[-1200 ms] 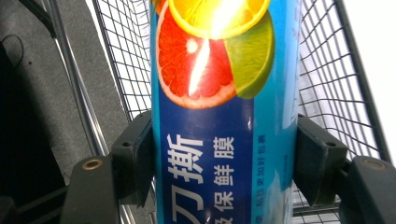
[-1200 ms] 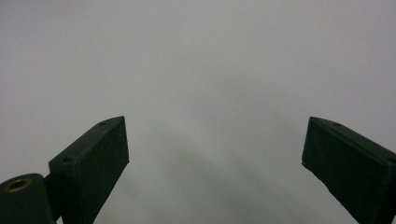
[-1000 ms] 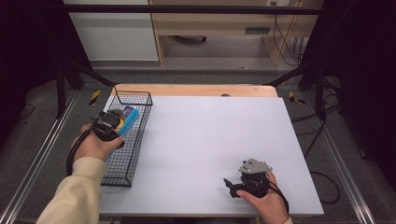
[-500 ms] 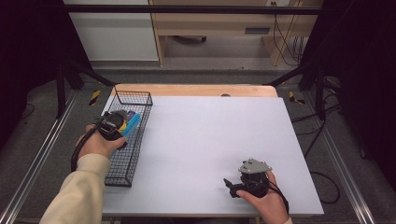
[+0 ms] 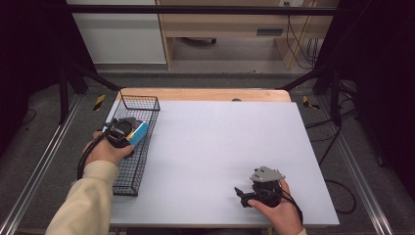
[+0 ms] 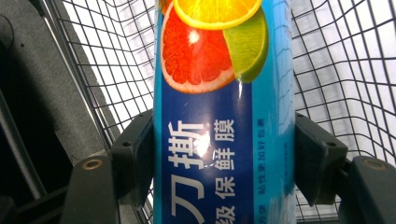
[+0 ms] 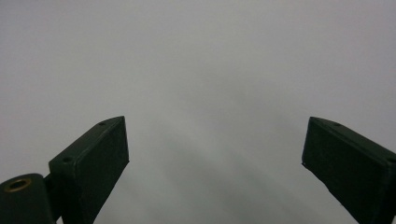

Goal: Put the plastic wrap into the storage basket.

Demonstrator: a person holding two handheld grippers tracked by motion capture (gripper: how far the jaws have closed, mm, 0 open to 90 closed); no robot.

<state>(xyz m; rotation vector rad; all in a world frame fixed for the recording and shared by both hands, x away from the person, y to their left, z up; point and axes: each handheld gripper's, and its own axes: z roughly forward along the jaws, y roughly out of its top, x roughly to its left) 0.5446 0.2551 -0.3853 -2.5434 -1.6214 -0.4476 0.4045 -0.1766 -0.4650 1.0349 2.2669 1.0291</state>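
At left edge of counter: black wire basket (image 5: pixel 138 142), long and narrow, running from near to far along the counter (image 5: pixel 220 147) side.
Counter: pale grey top with a wooden strip showing along its far edge; bare across the middle and right.
Left gripper (image 5: pixel 119 132): held in the person's left hand (image 5: pixel 105 149) over the far half of the basket; cream sleeve (image 5: pixel 85 200) enters from the near left.
Left gripper fingers (image 6: pixel 135 156): pinching a blue box on both long sides, one black pad flat against each side in the left gripper view.
Blue box (image 6: pixel 224 121): long carton of cling film, blue with white Chinese lettering and a picture of cut citrus slices (orange, red grapefruit, lime); held between the fingers inside or just above the basket, wire mesh visible behind it on both sides; whether it touches the basket floor cannot be told. In the high view its blue end (image 5: pixel 139 131) juts to the right of the left gripper.
Right gripper (image 5: pixel 244 196): in the person's right hand (image 5: pixel 279 210) at the near right of the counter, grey three-cornered plate on top, pointing left.
Right gripper fingers (image 7: pixel 93 158): spread wide apart, nothing between them, plain grey counter surface beyond.
Separation: two grippers well apart, on opposite sides of the counter.
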